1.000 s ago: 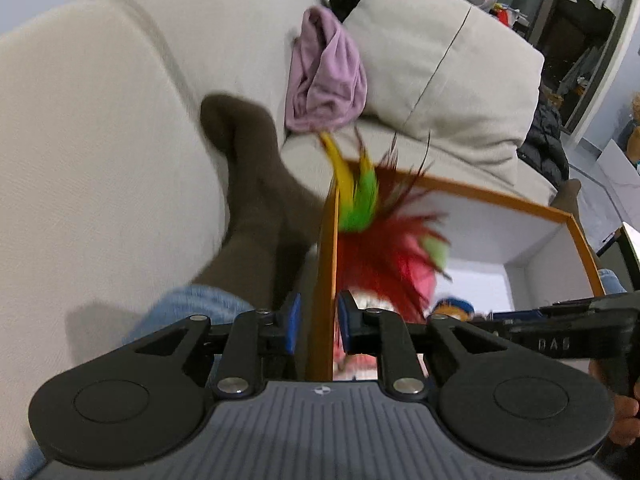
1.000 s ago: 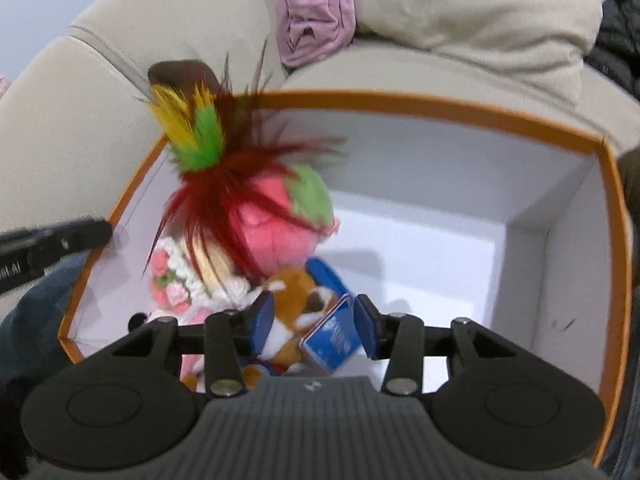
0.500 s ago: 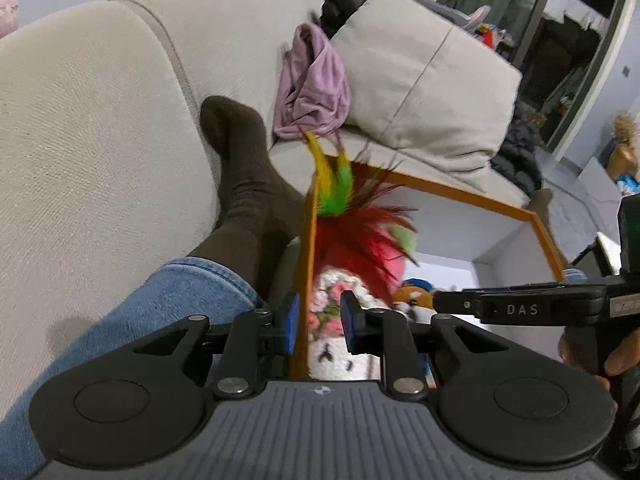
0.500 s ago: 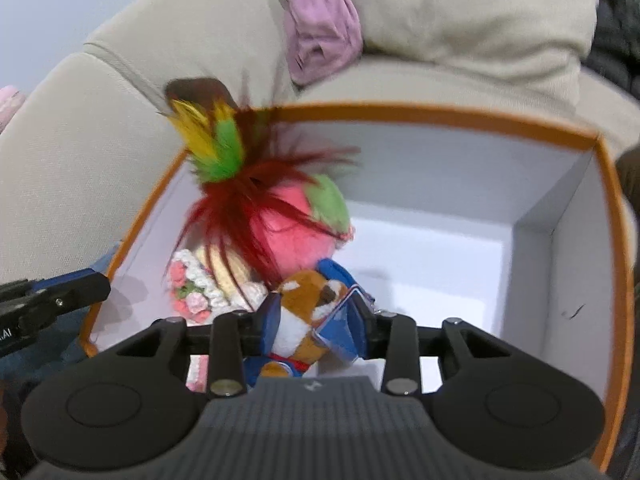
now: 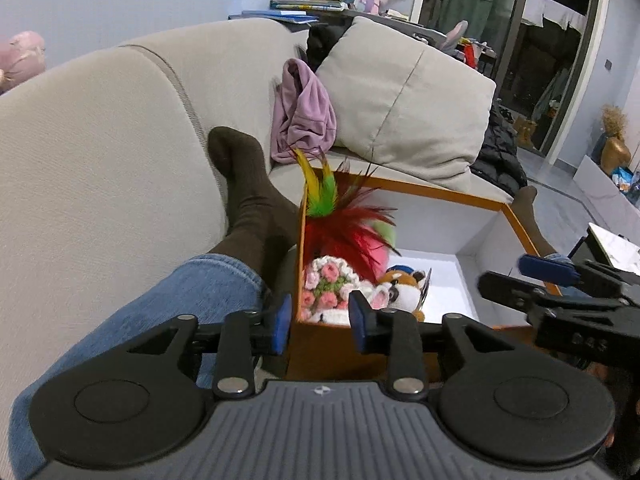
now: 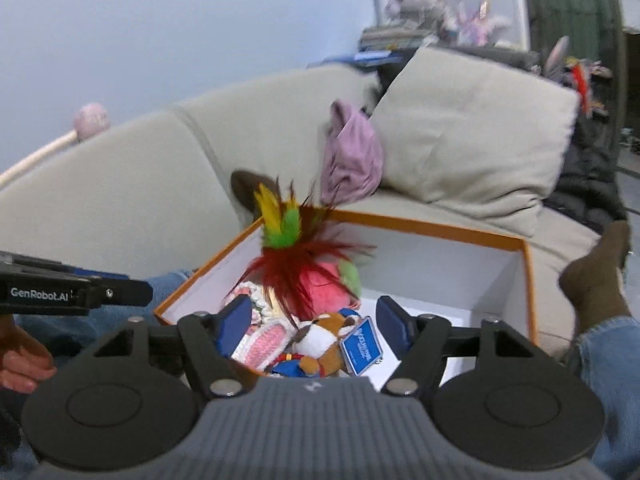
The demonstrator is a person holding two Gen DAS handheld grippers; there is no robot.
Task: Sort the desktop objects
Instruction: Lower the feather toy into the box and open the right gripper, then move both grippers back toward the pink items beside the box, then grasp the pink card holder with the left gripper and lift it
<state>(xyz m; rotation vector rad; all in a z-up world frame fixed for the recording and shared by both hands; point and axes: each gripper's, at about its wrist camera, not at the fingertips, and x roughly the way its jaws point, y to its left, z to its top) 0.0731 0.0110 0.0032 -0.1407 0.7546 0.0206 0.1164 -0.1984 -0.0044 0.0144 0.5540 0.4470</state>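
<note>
So inside the one orange box [image 6: 432, 227] I count four toys: one feather toy [image 6: 294, 248], one pink plush [image 6: 326, 286], one crocheted flower bunch [image 5: 328, 284] and one little fox plush [image 6: 320, 338]. On the sofa there's one cushion [image 5: 404, 96] and one purple cloth [image 5: 306, 114]. Two brown socks show too [image 6: 596, 276].

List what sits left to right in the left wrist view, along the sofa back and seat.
Pink plush → brown sock → lilac cloth → beige cushion → black jacket → gold figurine.
</note>
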